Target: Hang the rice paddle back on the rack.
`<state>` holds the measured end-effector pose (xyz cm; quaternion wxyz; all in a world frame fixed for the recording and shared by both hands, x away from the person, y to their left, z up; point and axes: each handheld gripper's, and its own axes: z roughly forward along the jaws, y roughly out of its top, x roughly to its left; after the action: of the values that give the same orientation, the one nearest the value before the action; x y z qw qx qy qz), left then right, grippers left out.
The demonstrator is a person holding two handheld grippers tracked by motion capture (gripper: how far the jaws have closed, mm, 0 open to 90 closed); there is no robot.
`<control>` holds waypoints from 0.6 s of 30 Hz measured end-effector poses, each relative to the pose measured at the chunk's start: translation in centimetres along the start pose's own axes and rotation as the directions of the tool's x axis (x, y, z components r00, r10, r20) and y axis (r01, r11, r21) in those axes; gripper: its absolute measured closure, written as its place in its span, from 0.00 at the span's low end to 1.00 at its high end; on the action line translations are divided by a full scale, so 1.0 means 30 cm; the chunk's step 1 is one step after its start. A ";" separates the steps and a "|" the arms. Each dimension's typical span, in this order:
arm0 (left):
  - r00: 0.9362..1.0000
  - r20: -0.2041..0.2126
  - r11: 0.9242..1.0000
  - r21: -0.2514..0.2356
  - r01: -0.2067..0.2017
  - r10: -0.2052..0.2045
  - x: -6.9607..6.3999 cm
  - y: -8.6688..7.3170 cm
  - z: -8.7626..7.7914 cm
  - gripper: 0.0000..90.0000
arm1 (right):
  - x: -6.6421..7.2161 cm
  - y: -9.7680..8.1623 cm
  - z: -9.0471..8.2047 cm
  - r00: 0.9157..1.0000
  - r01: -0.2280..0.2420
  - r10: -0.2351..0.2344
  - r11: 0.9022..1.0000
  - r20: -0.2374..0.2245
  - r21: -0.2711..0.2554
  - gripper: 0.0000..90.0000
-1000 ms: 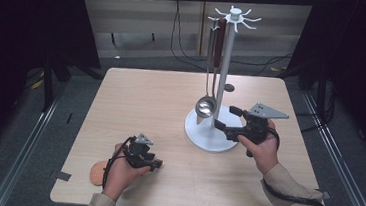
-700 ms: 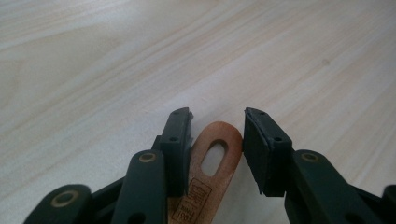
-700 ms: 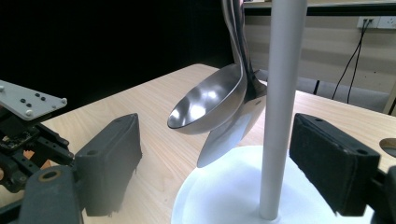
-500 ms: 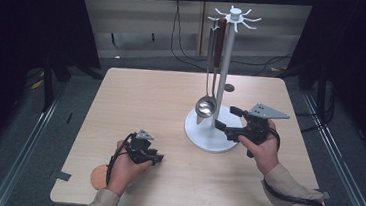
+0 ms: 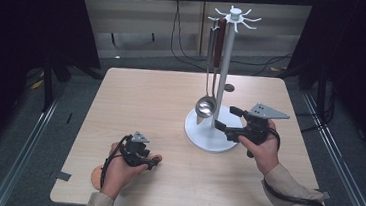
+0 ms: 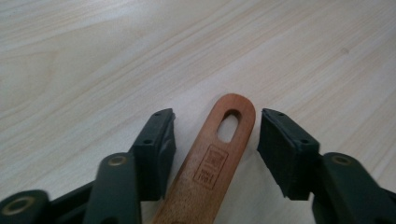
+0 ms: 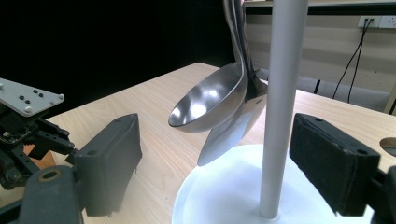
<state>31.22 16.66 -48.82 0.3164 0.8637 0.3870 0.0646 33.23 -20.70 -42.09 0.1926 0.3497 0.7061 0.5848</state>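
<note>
Wooden utensil handle (image 6: 212, 163) lying flat on the table (image 5: 161, 96) at its near left corner, long axis running between the spread jaws of the left tool (image 6: 215, 140), which have just been opening. Right tool (image 7: 212, 168) open around the rack pole (image 7: 280, 107).

One stamped mark on a wooden handle

In the left gripper view, low in the middle of the frame, the wooden handle (image 6: 212, 158) bears a small square stamp burned into the wood just below its hanging slot; it holds a small emblem and a row of characters, seen upside down and too blurred to read. No other lettering can be read in the three views.
</note>
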 end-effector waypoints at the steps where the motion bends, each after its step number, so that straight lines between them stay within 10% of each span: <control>1: 1.000 0.000 1.000 0.004 -0.008 0.008 0.001 -0.001 -0.002 0.57 | 0.001 0.001 0.000 1.000 0.003 -0.003 1.000 0.000 0.000 0.18; 18: 0.999 0.005 0.999 -0.022 -0.035 0.035 -0.003 0.064 0.057 0.72 | -0.009 -0.011 -0.028 1.000 0.001 -0.001 1.000 0.019 0.004 0.18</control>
<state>32.98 14.78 -49.01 0.3256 0.8670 0.3702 0.0719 32.76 -21.49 -42.25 0.1991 0.3553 0.7056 0.5799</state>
